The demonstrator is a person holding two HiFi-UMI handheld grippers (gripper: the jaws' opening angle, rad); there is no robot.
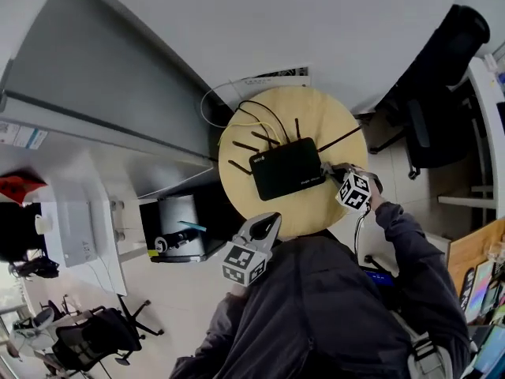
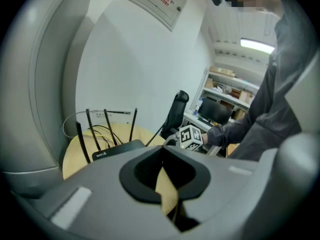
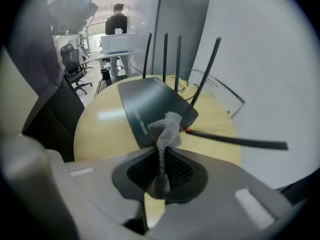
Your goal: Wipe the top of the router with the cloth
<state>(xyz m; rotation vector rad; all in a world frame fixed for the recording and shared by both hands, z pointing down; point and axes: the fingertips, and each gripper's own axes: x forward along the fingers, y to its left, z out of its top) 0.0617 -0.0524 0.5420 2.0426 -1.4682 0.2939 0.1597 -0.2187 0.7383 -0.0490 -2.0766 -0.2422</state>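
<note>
The black router (image 1: 286, 168) lies flat in the middle of a round wooden table (image 1: 316, 125), its antennas fanned toward the wall. My right gripper (image 1: 338, 172) is at the router's right edge, shut on a small grey cloth (image 3: 167, 129). In the right gripper view the cloth sticks up out of the right gripper (image 3: 162, 156) just short of the router (image 3: 147, 109). My left gripper (image 1: 267, 226) hovers by the table's near edge. In its own view the left gripper (image 2: 161, 160) is shut with nothing in it, and the router (image 2: 115, 149) lies beyond.
Cables (image 1: 225, 105) loop off the table's back toward a wall socket plate (image 1: 278, 74). A black office chair (image 1: 434, 109) stands right of the table, and a grey partition (image 1: 102, 85) with a desk (image 1: 87, 235) is on the left. Another chair (image 1: 95, 338) is at lower left.
</note>
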